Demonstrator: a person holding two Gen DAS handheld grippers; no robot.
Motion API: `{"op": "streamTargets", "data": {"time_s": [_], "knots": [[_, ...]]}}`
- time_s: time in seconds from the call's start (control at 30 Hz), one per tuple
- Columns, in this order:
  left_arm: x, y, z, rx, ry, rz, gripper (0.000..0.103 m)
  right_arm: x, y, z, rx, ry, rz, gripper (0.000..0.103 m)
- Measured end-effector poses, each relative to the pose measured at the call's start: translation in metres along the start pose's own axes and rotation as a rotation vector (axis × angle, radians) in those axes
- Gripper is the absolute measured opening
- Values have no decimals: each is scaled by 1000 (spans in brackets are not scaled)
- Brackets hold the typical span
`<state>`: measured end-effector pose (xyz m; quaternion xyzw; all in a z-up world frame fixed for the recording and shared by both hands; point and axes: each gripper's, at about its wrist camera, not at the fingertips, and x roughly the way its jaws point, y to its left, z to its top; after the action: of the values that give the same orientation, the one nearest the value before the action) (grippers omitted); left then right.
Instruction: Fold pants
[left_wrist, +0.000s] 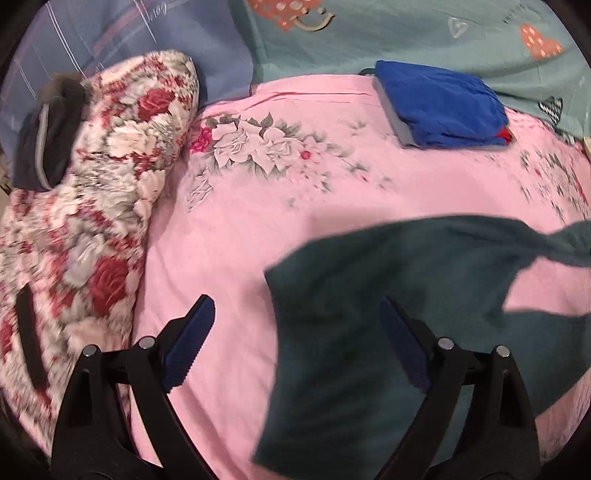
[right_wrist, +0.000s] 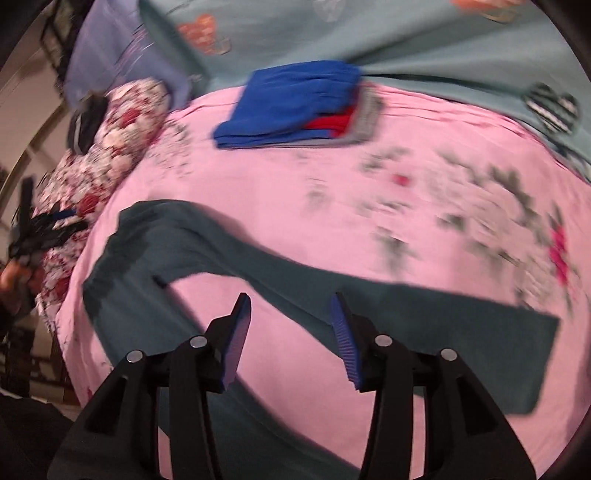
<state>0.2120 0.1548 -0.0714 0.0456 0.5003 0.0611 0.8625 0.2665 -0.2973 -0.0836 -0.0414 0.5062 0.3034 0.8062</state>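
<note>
Dark teal pants (left_wrist: 388, 314) lie spread on the pink floral bedsheet (left_wrist: 240, 229). My left gripper (left_wrist: 295, 306) is open and empty, hovering above the pants' left edge. In the right wrist view the pants (right_wrist: 424, 317) stretch across the bed with a leg running toward the right. My right gripper (right_wrist: 291, 302) is open and empty above the pants' middle. The left gripper (right_wrist: 40, 225) shows at the far left of the right wrist view.
A stack of folded clothes, blue on top (left_wrist: 443, 107), sits at the back of the bed (right_wrist: 295, 107). A rose-patterned quilt (left_wrist: 92, 206) with a dark garment (left_wrist: 48, 129) on it lies at the left. A teal sheet (left_wrist: 424, 40) lies behind.
</note>
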Motion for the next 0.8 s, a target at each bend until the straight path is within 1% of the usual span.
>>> {"op": "streamTargets", "data": {"time_s": [0.07, 0.13, 0.2, 0.27, 0.3, 0.33, 0.37, 0.4, 0.43, 0.47, 0.5, 0.53, 0.57, 0.6, 0.67, 0.7, 0.73, 0.77, 0.8], "knots": [[35, 20, 15, -17, 34, -49, 85, 24, 18, 22, -34, 33, 21, 46], [69, 32, 25, -20, 91, -104, 68, 56, 35, 48, -70, 84, 55, 46], [90, 35, 28, -3, 124, -142, 58, 80, 43, 64, -92, 122, 69, 45], [104, 30, 28, 35, 136, -177, 56, 108, 51, 79, -103, 192, 87, 43], [108, 27, 27, 52, 138, -185, 56, 119, 52, 82, -112, 224, 89, 39], [113, 22, 26, 72, 141, -198, 55, 129, 56, 84, -132, 268, 96, 25], [114, 19, 24, 86, 140, -206, 53, 135, 59, 84, -158, 296, 86, 15], [114, 17, 24, 103, 125, -203, 49, 141, 67, 85, -229, 325, 33, 3], [114, 15, 25, 118, 110, -214, 37, 143, 71, 87, -273, 329, 4, 3], [114, 14, 27, 122, 99, -215, 30, 141, 73, 96, -306, 296, -58, 3], [114, 14, 29, 122, 86, -195, 20, 138, 71, 103, -299, 268, -85, 3], [114, 16, 33, 120, 63, -143, 17, 135, 69, 113, -289, 225, -117, 3], [113, 20, 36, 113, 35, -98, 17, 132, 68, 122, -289, 186, -145, 3], [112, 24, 39, 99, 12, -68, 17, 132, 68, 130, -296, 148, -163, 3], [115, 36, 46, 40, -4, -28, 17, 138, 68, 139, -304, 110, -194, 3], [117, 43, 49, 15, -6, -13, 17, 146, 67, 140, -308, 114, -233, 10], [118, 50, 50, -15, -9, 1, 17, 151, 62, 141, -303, 134, -255, 18], [116, 56, 50, -35, -10, 0, 17, 153, 58, 142, -282, 158, -257, 20], [113, 62, 49, -53, -12, -10, 17, 149, 53, 142, -257, 161, -242, 24]]}}
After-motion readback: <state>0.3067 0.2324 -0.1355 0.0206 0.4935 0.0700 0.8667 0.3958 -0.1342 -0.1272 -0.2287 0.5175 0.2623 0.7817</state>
